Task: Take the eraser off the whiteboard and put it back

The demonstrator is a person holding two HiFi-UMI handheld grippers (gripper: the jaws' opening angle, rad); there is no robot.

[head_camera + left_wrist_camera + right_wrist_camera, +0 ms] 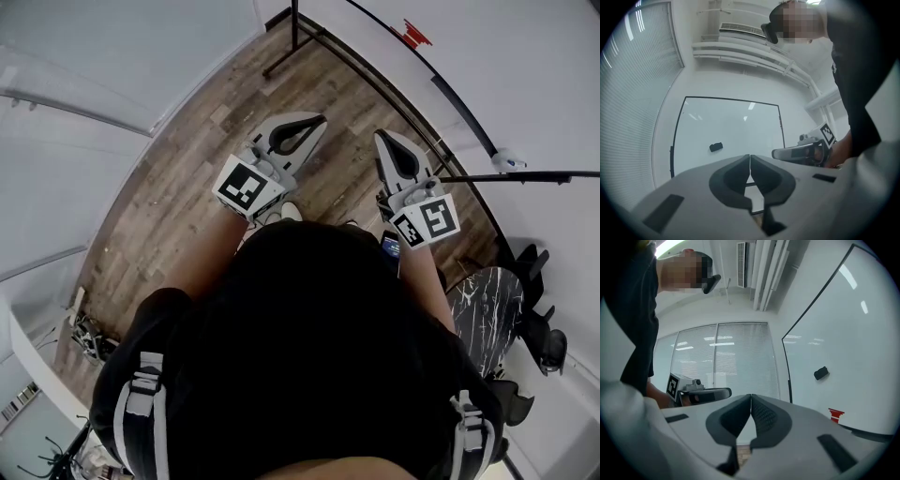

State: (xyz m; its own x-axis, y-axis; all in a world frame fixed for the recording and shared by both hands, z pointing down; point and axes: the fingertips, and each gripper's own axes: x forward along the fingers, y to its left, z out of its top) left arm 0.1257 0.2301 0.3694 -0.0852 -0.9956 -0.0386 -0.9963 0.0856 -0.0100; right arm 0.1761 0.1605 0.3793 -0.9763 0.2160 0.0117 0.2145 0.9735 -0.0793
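My left gripper (pixel 749 157) is closed and empty, and my right gripper (pixel 750 396) likewise. The small black block eraser (pixel 821 373) clings to the black-framed white whiteboard (pixel 855 329), far off on the right. I judge that everything remains to do: reaching it, lifting it off and putting it back.

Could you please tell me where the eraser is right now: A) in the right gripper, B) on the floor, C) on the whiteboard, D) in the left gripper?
C: the eraser sits on the whiteboard, while the left gripper and the right gripper are both shut and empty.
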